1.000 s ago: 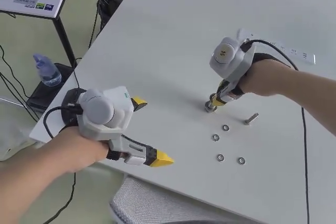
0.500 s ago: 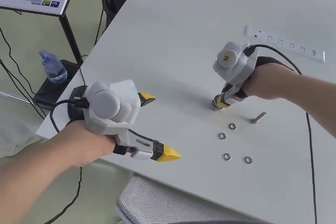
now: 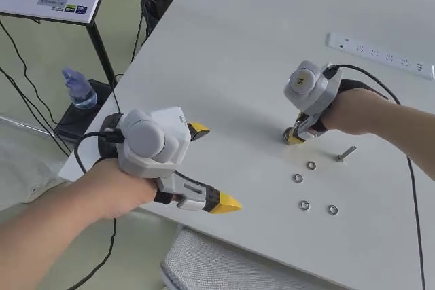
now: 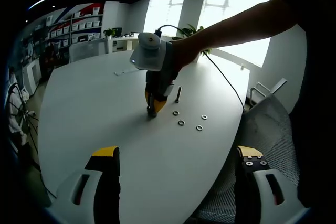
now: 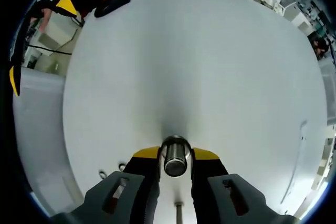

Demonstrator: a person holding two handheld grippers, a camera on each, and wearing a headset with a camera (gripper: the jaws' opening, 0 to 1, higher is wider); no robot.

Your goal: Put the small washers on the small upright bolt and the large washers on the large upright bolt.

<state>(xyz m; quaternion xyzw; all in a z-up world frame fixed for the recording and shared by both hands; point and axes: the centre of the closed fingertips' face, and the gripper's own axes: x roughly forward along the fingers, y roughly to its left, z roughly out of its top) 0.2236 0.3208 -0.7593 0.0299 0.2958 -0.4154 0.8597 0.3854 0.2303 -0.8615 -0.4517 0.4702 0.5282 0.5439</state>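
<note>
At the tips of my right hand-held gripper (image 3: 293, 138), the jaws are pinched on the large silver steel bolt (image 5: 175, 163). It stands upright on the white table (image 3: 224, 66), its end facing the gripper's camera. Over the last second almost nothing has shifted here: the headset has swung, but bolt and gripper sit in the same spot relative to the washers. I read that as the bolt being steadied, not yet let go. Near it lie four small silver ring washers (image 3: 311, 165), none threaded, and a small grey bolt (image 3: 346, 153) on its side. My left hand-held gripper (image 3: 214, 166) hovers spread wide, carrying nothing, by the table edge.
</note>
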